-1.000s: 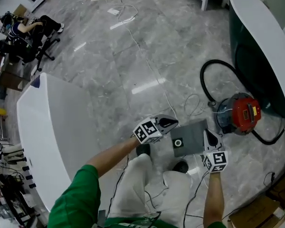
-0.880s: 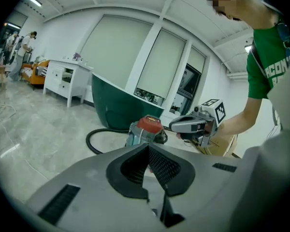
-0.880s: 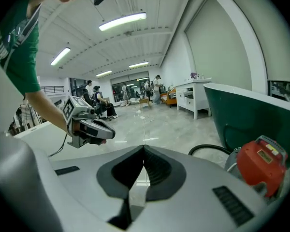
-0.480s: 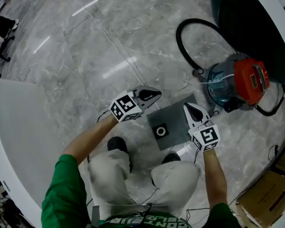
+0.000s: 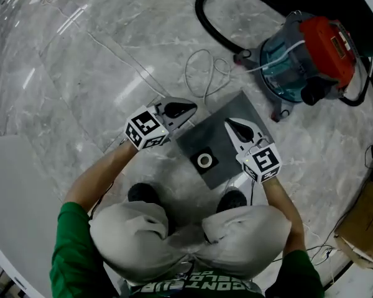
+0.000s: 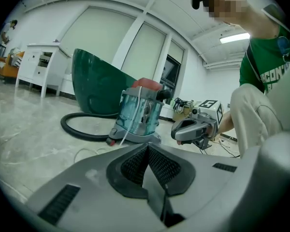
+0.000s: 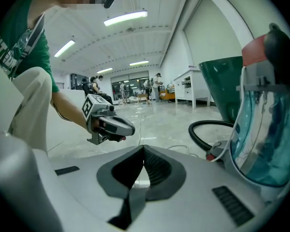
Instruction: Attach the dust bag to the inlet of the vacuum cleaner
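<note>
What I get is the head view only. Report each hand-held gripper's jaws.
Observer: In the left gripper view, the left hand-held gripper has its jaws shut on a thin edge of the bag.
Operator: Now the right one.
Observer: In the right gripper view, the right hand-held gripper is likewise shut on the bag's edge.
Operator: Say who else is about.
Observer: The right gripper view shows people far off, well away from the work.
</note>
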The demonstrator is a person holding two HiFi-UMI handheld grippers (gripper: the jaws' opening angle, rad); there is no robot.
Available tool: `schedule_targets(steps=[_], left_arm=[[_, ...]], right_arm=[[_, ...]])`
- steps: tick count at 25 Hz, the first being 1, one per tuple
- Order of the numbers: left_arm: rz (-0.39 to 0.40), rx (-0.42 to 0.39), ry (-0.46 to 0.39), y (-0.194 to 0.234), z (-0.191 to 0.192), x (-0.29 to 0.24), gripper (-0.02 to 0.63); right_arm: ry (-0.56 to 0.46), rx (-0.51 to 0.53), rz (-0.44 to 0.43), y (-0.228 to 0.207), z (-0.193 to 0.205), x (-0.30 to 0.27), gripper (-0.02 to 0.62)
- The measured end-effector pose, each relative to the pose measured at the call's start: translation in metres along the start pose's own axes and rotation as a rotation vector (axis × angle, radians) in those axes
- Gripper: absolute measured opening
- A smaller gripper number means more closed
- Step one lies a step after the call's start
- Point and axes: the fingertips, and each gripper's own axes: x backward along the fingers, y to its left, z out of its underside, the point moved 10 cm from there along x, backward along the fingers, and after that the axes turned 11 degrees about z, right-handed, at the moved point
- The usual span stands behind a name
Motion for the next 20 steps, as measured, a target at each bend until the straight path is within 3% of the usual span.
schedule_targets(steps=[4, 11, 20], left_arm=[[0.054, -0.004, 0.03, -0.014, 0.021, -0.008, 0.005], [0.084, -0.017, 0.104, -0.034, 0.056, -0.014, 0.005], [0.164, -0.03, 0.21, -0.071, 0.106, -0.024, 0.003]], right_arm=[[0.009, -0.033, 0.027, 0.02, 0.031, 0.01, 0.009], [0.025, -0.095, 0.071, 0.052, 0.079, 0.027, 0.009], [0.111, -0.058, 0.04, 0.093, 0.132, 0.044, 0.009]])
